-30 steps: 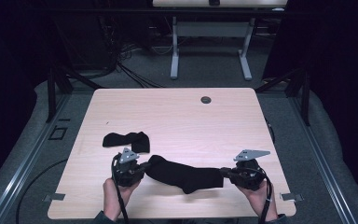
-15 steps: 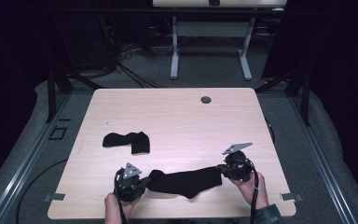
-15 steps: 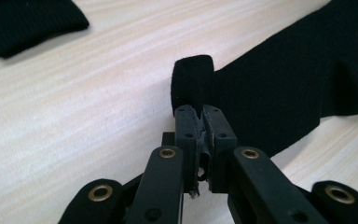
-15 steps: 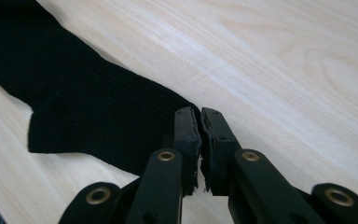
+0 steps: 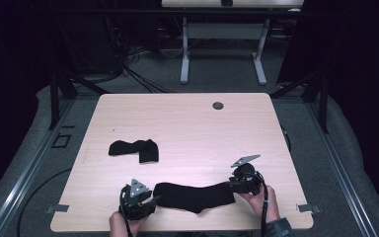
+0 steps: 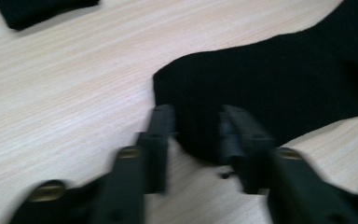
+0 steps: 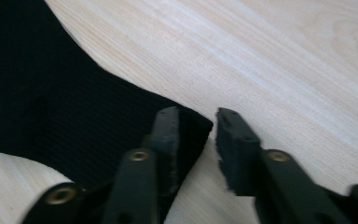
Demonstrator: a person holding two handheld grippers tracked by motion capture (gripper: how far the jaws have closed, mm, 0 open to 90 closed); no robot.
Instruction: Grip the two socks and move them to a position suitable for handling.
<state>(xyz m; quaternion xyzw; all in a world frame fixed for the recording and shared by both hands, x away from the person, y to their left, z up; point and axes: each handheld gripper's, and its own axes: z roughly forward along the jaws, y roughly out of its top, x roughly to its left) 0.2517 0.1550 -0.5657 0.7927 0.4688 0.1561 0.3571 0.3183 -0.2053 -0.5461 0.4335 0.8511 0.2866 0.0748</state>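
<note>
A long black sock [image 5: 195, 196] lies flat near the front edge of the wooden table [image 5: 187, 128]. My left gripper [image 5: 150, 200] is at the sock's left end and my right gripper [image 5: 232, 186] at its right end. In the left gripper view the left gripper [image 6: 196, 116] has just been opening; the sock [image 6: 270, 79] end lies between the parted jaws, loose on the wood. In the right gripper view the right gripper [image 7: 198, 116] has also just been opening; the sock [image 7: 51, 93] corner rests by one jaw, unpinched.
A second black sock [image 5: 135, 148], folded, lies on the left half of the table and shows as the dark cloth [image 6: 37, 9] in the left gripper view. A round grommet [image 5: 218, 105] sits near the far edge. Desk legs and cables stand on the floor beyond.
Both hands have come down and toward the front edge with the sock, laid it flat, and opened their jaws off its ends. The folded sock has not moved.
</note>
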